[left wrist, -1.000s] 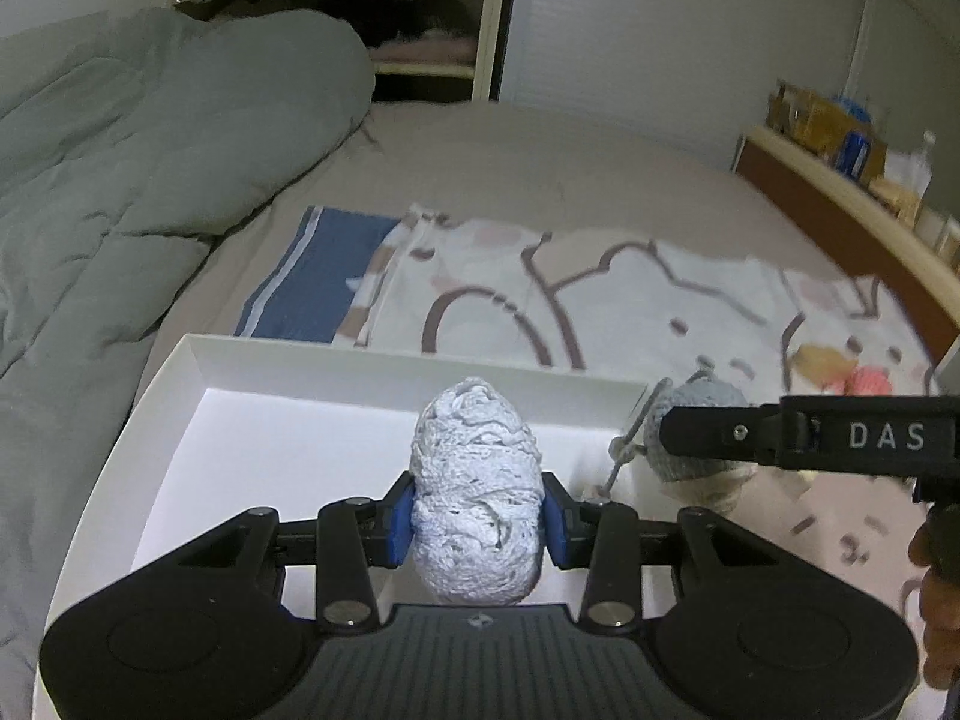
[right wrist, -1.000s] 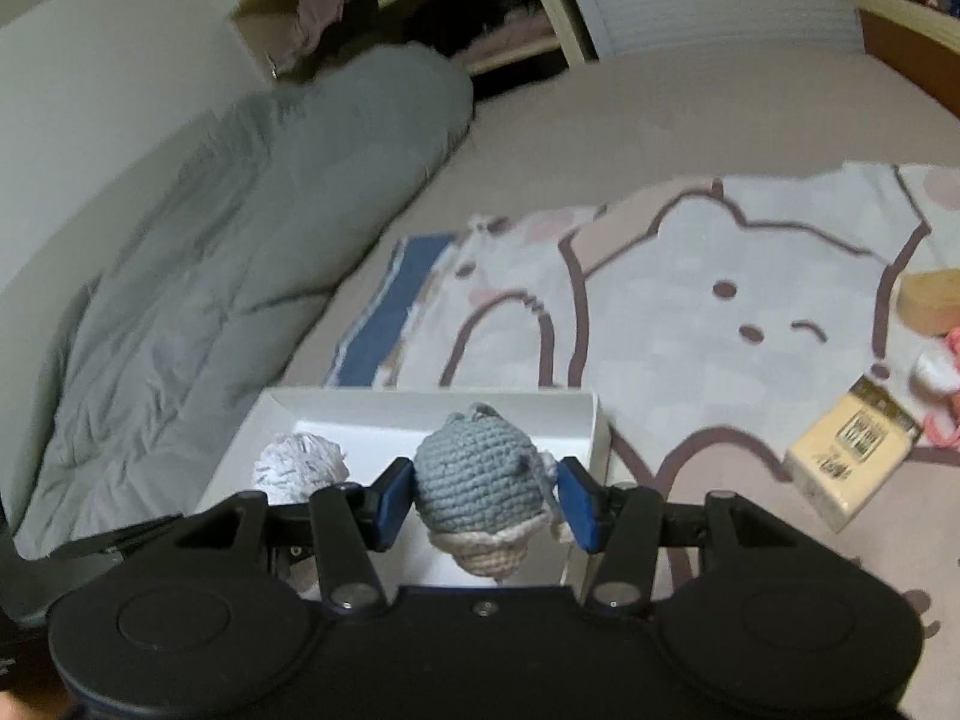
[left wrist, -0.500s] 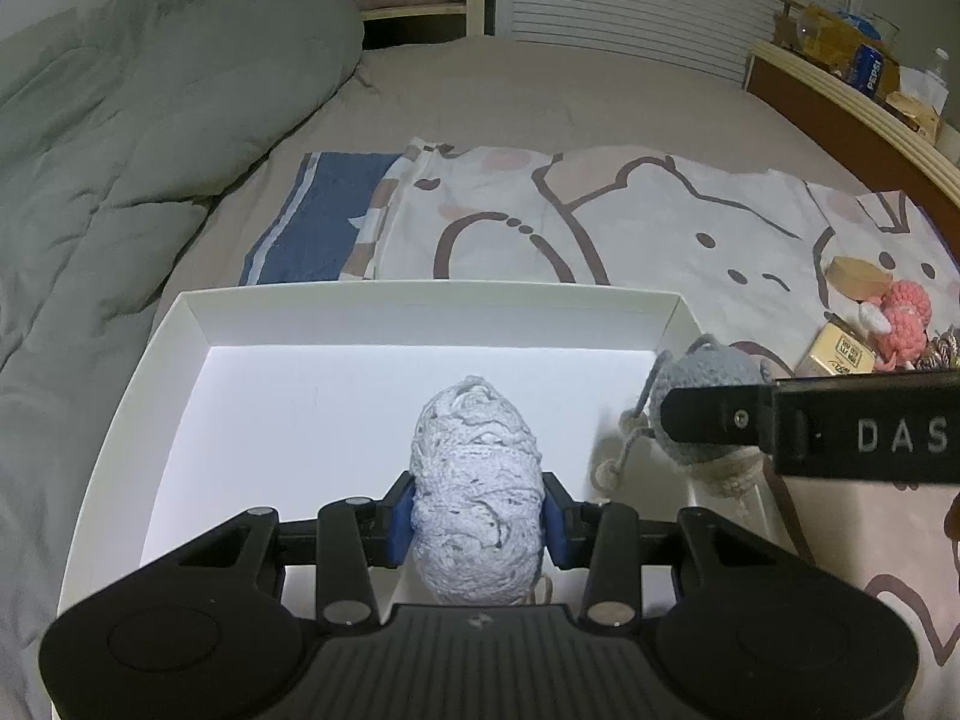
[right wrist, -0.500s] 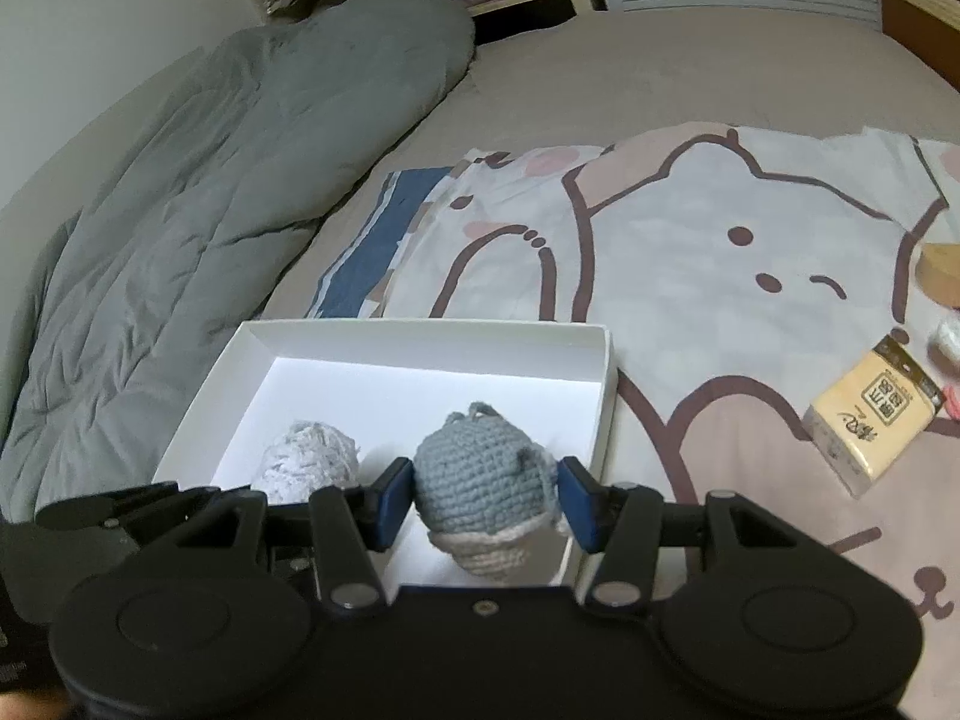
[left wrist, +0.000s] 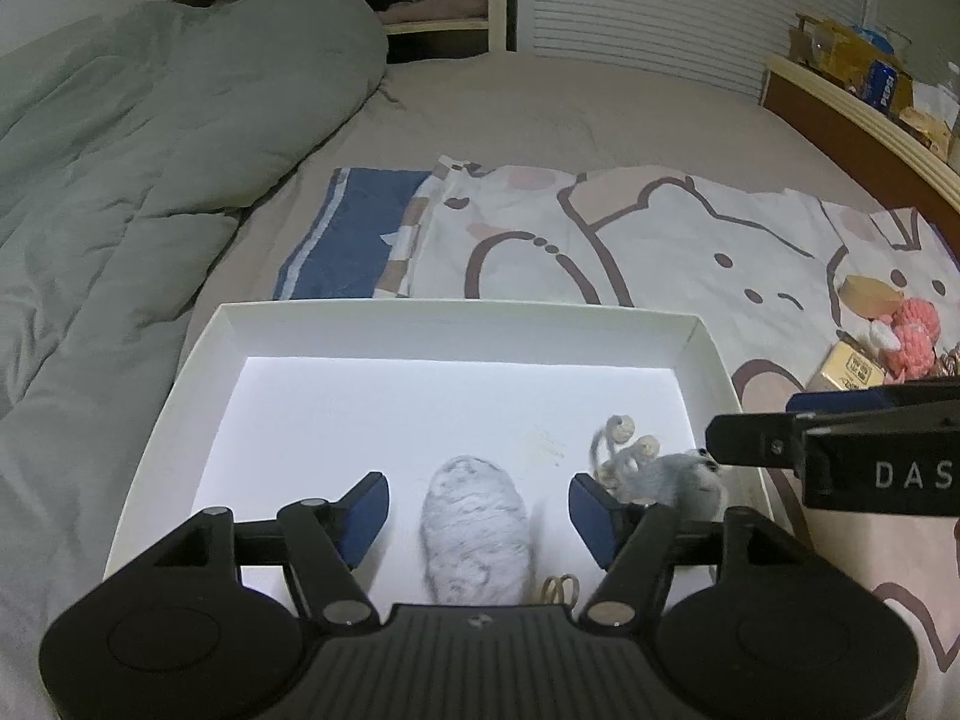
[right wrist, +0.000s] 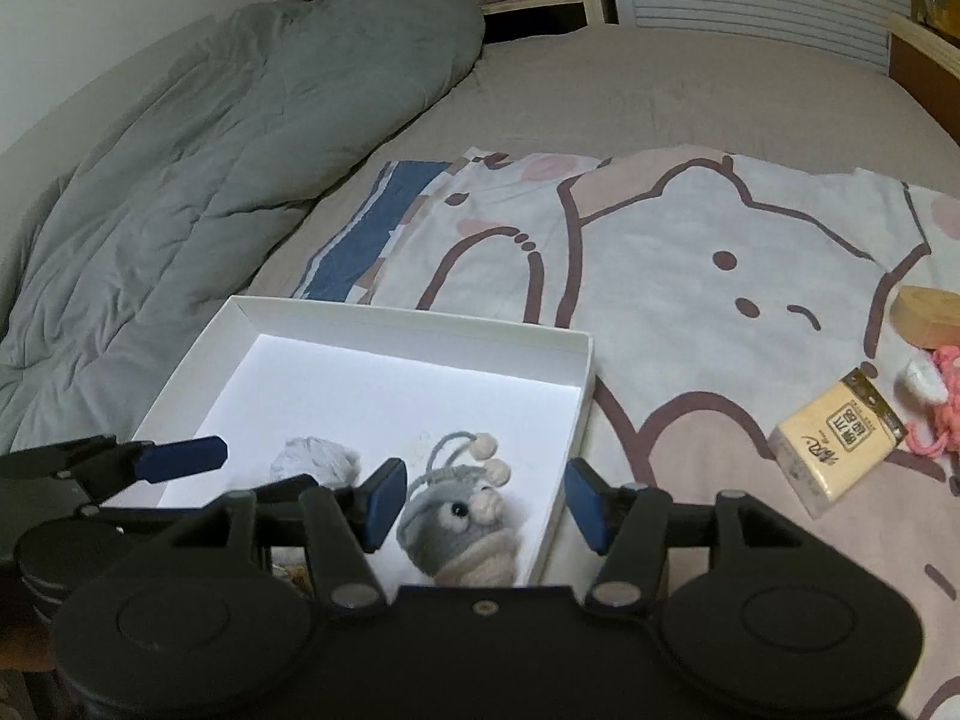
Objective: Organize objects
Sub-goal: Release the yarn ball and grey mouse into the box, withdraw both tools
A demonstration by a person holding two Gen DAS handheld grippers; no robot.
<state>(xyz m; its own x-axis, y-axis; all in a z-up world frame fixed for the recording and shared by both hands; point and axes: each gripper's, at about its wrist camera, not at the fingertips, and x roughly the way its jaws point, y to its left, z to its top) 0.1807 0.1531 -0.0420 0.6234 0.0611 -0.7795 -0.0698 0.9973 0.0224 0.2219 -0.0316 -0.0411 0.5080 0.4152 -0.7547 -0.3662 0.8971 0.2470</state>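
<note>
A white open box (left wrist: pixel 456 324) (right wrist: pixel 414 330) lies on the bed. A pale grey yarn ball (left wrist: pixel 477 531) (right wrist: pixel 315 459) lies on the box floor between the spread fingers of my left gripper (left wrist: pixel 480 519), which is open. A grey crocheted toy with eyes and pom-poms (right wrist: pixel 459 525) (left wrist: pixel 672 477) lies in the box's right near corner, under my right gripper (right wrist: pixel 483 507), which is open. The toy lies nearer its left finger. Neither gripper touches its object.
A cartoon-print cloth (right wrist: pixel 690 252) covers the bed right of the box. On it lie a tissue pack (right wrist: pixel 837 444), a pink crocheted toy (left wrist: pixel 909 330) and a round wooden piece (left wrist: pixel 870 294). A grey duvet (left wrist: pixel 120 180) is heaped on the left. A headboard shelf (left wrist: pixel 858 120) stands at the right.
Both grippers lowered over the box and opened. The yarn ball and the grey crocheted toy were let go and now lie on the box floor.
</note>
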